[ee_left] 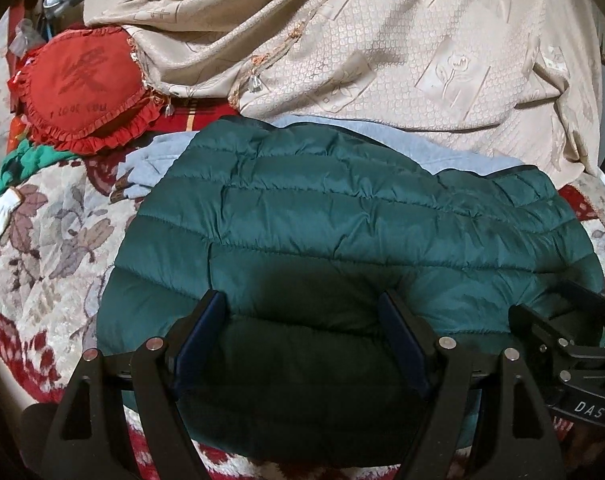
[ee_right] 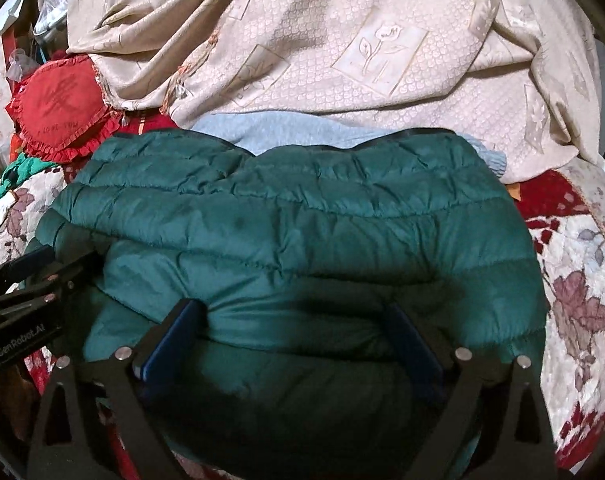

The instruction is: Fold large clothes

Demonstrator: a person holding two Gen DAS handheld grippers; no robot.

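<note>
Green puffer jacket (ee_left: 342,216) folded up on the flowery bedspread (ee_left: 54,240), lying on top of a light blue garment (ee_left: 162,160), just in front of the beige curtain (ee_left: 342,48). Red frilly cushion (ee_left: 82,92) off to the jacket's far left. Left gripper (ee_left: 302,320) and right gripper (ee_right: 298,328) both spread wide over the jacket's near edge, fingers (ee_left: 200,332) grasping nothing.

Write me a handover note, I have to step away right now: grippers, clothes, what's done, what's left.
Left gripper: open, fingers astride the near edge of the green puffer jacket, nothing gripped.
Right gripper: open too, beside the left one over the same edge.
The jacket lies folded into a compact bundle on the floral blanket, on top of a light blue garment.
Left, probably: check the fold and tidy it.
</note>
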